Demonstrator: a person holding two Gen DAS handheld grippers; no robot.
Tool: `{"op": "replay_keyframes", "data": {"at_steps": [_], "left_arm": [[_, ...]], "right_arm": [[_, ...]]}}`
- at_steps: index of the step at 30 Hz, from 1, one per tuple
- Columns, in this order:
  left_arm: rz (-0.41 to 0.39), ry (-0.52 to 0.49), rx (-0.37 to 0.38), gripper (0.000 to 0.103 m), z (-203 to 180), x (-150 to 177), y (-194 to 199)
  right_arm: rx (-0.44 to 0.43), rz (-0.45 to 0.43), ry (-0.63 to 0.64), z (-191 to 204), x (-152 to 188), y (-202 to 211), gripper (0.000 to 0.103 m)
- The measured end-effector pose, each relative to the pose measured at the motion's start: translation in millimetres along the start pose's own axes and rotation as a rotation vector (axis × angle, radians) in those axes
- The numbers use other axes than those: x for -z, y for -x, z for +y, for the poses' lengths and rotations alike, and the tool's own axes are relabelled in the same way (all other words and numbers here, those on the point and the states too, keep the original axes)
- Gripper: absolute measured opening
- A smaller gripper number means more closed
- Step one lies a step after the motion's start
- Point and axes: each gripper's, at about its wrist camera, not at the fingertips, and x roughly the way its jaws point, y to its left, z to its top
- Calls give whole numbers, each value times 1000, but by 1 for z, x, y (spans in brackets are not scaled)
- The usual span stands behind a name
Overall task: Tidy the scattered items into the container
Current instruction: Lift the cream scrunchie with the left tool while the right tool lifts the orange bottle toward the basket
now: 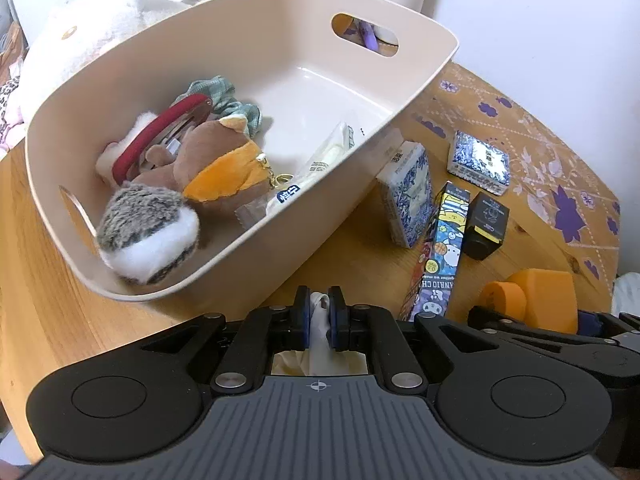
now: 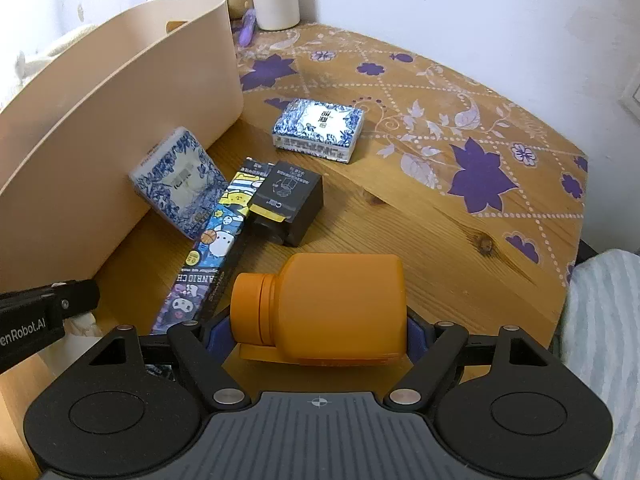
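We are reading this as a double carry: both tools loaded, both loads due in the beige oval plastic tub with cut-out handles (image 1: 248,40), which is sitting on the wooden tabletop (image 2: 400,216) just ahead of the left tool.

For the drop to go well, we are advising that the left load be lifted over the near rim and let go above the bare floor at the tub's far end, away from the soft toys. The right load should follow over the side wall. Its cap end is sticking out leftward, so it needs height to avoid knocking the blue-and-white patterned box (image 2: 180,184) that is leaning against the tub.

The left gripper (image 1: 319,312) is nearly closed, pads pinching a small white crumpled item (image 1: 318,320). It is mostly hidden between the pads, possibly tissue or thin plastic.

The right gripper (image 2: 320,340) is spread wide and clamping the orange plastic bottle with screw cap (image 2: 332,308), which is lying sideways between the blue pads, above the tabletop.

Already in the tub: a brown-and-orange plush (image 1: 216,164), a grey-and-white fuzzy toy (image 1: 148,236) and a white sachet (image 1: 316,164).

Left on the table: a long cartoon-print box (image 2: 216,248), a small black box (image 2: 288,204) and a flat blue-and-white box (image 2: 320,128).
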Motion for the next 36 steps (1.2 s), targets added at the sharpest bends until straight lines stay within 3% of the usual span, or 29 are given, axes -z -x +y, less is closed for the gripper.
{"op": "replay_keyframes", "data": {"at_steps": [21, 36], "left_arm": [[-111, -5, 141, 9, 15, -20, 65], [-274, 64, 225, 9, 49, -79, 118]], "right_arm": [[40, -142, -89, 1, -5, 90, 78], [77, -300, -51, 38, -45, 158, 78]]}}
